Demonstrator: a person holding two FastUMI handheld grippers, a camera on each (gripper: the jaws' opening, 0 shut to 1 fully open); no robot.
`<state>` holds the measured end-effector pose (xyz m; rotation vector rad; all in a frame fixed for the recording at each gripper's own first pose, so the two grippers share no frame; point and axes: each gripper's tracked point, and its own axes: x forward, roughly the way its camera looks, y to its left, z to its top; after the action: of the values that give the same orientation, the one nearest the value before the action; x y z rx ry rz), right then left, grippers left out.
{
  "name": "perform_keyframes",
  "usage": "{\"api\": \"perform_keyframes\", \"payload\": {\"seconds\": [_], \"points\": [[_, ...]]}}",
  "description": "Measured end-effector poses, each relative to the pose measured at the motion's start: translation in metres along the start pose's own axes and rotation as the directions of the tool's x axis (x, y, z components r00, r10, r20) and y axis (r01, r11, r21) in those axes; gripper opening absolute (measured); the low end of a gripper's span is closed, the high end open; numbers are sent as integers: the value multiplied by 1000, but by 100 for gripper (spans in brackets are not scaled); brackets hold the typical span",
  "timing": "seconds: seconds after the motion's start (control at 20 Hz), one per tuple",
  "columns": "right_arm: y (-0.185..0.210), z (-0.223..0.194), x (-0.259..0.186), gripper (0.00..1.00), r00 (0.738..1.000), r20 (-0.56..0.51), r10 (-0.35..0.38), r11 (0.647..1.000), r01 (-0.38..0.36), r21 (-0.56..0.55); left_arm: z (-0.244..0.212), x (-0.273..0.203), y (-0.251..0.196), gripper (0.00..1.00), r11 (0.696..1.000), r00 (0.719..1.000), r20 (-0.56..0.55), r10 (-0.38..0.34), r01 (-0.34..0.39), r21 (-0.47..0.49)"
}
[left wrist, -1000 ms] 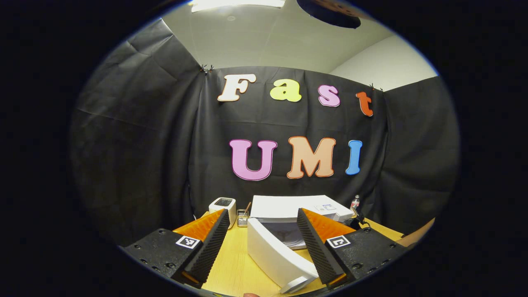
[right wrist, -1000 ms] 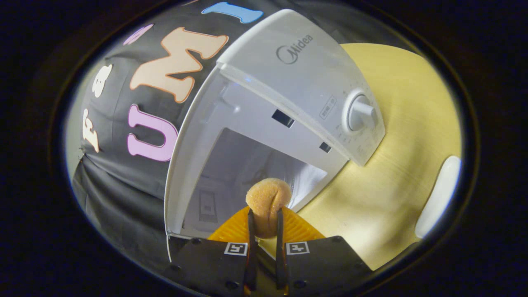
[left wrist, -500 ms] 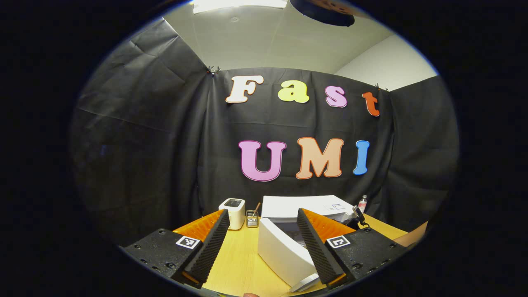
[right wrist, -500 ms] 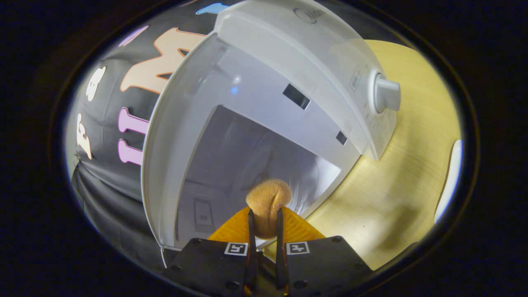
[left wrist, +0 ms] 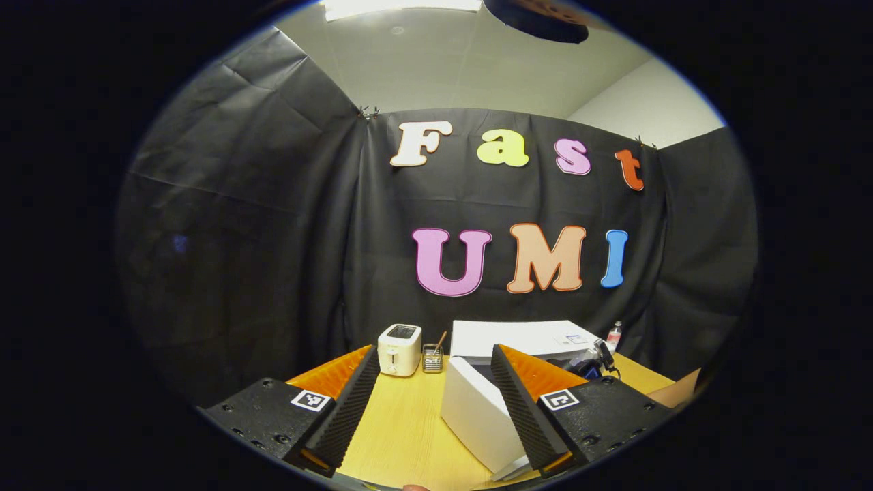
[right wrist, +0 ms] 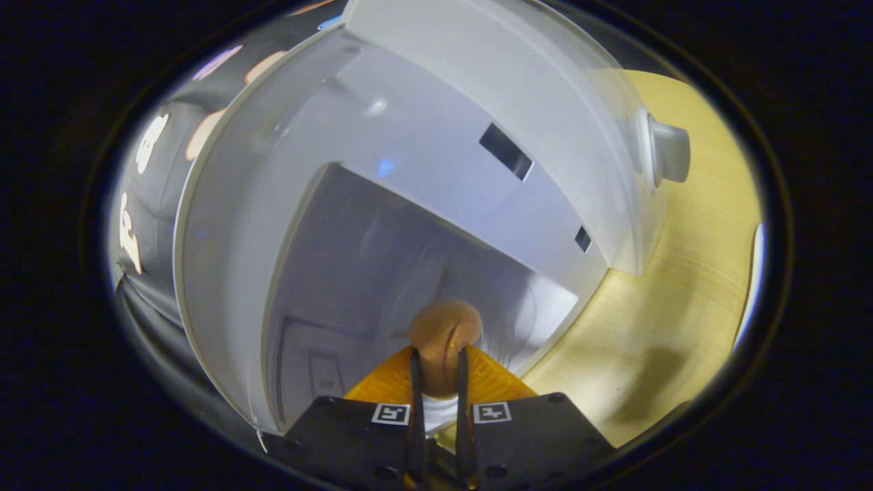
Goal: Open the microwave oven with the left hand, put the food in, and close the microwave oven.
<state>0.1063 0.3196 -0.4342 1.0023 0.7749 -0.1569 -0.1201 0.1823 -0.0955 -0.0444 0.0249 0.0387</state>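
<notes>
Gripped in the right hand-held gripper [right wrist: 437,382], food [right wrist: 443,341] is poked into the open microwave [right wrist: 477,123]; probably unreleased, door [left wrist: 477,416] unshut, left hand-held gripper [left wrist: 433,402] spread empty.

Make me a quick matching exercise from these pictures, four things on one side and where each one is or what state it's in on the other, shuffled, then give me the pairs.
Things:
1. bread roll
2. microwave door
3. toaster
4. left gripper

States:
A. swung open
B. open, holding nothing
C. pinched between the right gripper's fingers
D. standing on the table by the wall

Pairs: 1-C, 2-A, 3-D, 4-B
</notes>
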Motion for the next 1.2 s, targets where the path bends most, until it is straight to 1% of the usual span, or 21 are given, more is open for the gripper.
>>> {"api": "perform_keyframes", "payload": {"seconds": [0.15,0.2,0.35,0.4,0.45,0.5,0.55,0.6,0.75,0.85,0.9,0.95,1.0,1.05,1.1,1.15,1.2], "points": [[-5,4,5,19,999,31,-25,1000,25,-9,-2,2,2,96,1000,1000,-7,9,-9,-14],[-2,6,6,22,999,40,-10,1000,10,-3,-3,3,2,96,1000,1000,-8,10,-11,-16],[12,10,9,19,997,67,47,999,-48,21,-2,5,2,94,1000,1000,-5,14,-14,-15],[14,10,12,31,996,73,51,998,-53,26,-2,5,3,94,1000,1000,-3,16,-16,-15],[16,11,12,32,995,79,57,998,-60,29,-2,5,4,94,1000,1000,-4,16,-16,-18],[11,12,10,47,996,85,40,999,-41,15,-3,5,4,96,1000,1000,-6,17,-17,-19],[10,13,13,61,995,89,37,999,-38,6,-4,6,4,94,1000,1000,-7,19,-19,-19],[8,14,14,69,995,93,31,1000,-32,0,-3,6,5,96,1000,1000,-6,20,-20,-20],[5,15,15,77,995,101,15,1000,-15,-5,-5,8,6,94,999,1000,-7,25,-25,-25],[2,13,14,78,996,91,4,1000,-3,-11,-6,9,5,96,999,1000,-9,25,-25,-28],[-1,12,13,91,997,82,-5,1000,6,-18,-6,9,4,96,999,1000,-10,24,-24,-27],[-1,10,10,82,997,72,0,1000,2,-24,-6,10,4,96,999,1000,-10,22,-22,-25],[-4,9,9,97,998,61,-9,999,12,-35,-6,9,2,96,1000,1000,-11,19,-19,-24],[-9,9,6,99,998,62,-20,999,23,-44,-6,10,1,96,1000,1000,-13,15,-15,-24],[-11,13,4,90,997,76,-21,998,25,-52,-7,9,0,96,1000,1000,-15,11,-11,-24],[-11,19,0,99,995,103,-16,998,22,-64,-7,10,-3,96,1000,1000,-15,5,-5,-26],[-12,25,-4,90,993,120,-9,997,19,-78,-8,10,-5,96,1000,1000,-16,0,-1,-26]]}}
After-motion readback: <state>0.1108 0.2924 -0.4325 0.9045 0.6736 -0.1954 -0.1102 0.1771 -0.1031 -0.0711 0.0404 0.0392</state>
